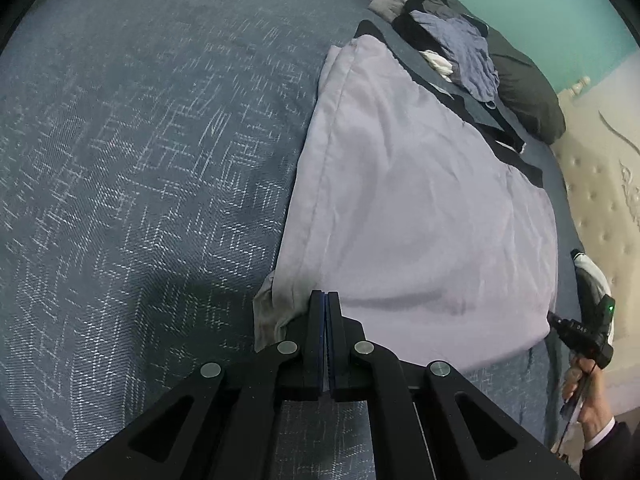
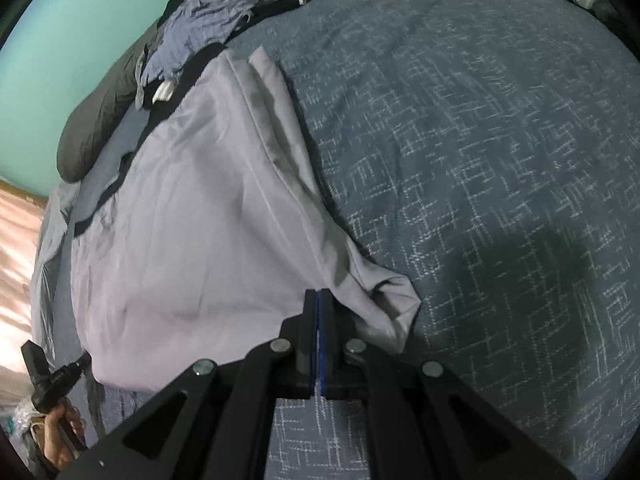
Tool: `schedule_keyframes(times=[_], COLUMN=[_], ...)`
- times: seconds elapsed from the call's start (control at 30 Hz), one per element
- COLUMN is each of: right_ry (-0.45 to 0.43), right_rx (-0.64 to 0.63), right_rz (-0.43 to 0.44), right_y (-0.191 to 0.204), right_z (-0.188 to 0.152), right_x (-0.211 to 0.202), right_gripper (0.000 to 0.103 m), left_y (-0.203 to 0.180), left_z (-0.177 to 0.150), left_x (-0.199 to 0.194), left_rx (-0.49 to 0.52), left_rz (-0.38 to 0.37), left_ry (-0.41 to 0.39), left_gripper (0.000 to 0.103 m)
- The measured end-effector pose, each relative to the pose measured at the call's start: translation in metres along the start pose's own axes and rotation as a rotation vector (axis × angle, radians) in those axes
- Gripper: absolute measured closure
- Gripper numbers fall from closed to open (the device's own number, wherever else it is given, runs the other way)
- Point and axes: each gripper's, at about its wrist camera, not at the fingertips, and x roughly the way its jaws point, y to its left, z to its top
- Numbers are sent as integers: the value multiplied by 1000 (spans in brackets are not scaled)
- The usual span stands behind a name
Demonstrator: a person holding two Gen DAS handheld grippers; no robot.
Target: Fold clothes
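Keeping the two near corners level with each other looks like the heart of this step. The lilac cloth (image 1: 420,200) lies spread along one side edge of the bed, on the blue-grey bedspread (image 1: 140,160), and its near hem sits right at both tools. The left gripper (image 1: 325,296) has its fingers pressed together at that hem, just beside a rumpled, greyer corner. The right gripper (image 2: 318,294) is likewise closed tight, next to a crumpled, folded-over corner. The pictures do not settle whether a ply is nipped between either pair of pads. One long side is doubled over along a seam, which would suit a fold half made or a piece being laid out flat. In my judgement, any pull should be even on both sides and kept low, so the thin cloth does not skew or drag. The cloth (image 2: 192,220) looks light, smooth and limp, creasing in soft shallow wrinkles and likely to slip. The bedspread is coarser, woven with pale cross-hatched threads, and should offer some grip. A loose pile of clothes (image 1: 460,48) lies towards the bed's far edge, against dark pillows (image 1: 528,92).
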Motion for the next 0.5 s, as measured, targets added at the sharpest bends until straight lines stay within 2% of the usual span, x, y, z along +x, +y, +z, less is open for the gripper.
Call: schedule_keyframes(times=[0.17,0.3,0.5], right_ry=[-69,-49,-72], right_rx=[13,8,-15], right_rz=[8,-7,6], right_y=[-2,-8,12], right_z=[5,2,10], right_x=[-24,-21,-34], right_gripper=[103,103,103], left_y=[-7,-3,-9], left_z=[0,-2,-1], left_x=[-10,-3,-5], left_rx=[45,36,51], left_rz=[28,27,49], left_ry=[-17,-9,-9], left_gripper=[101,101,101])
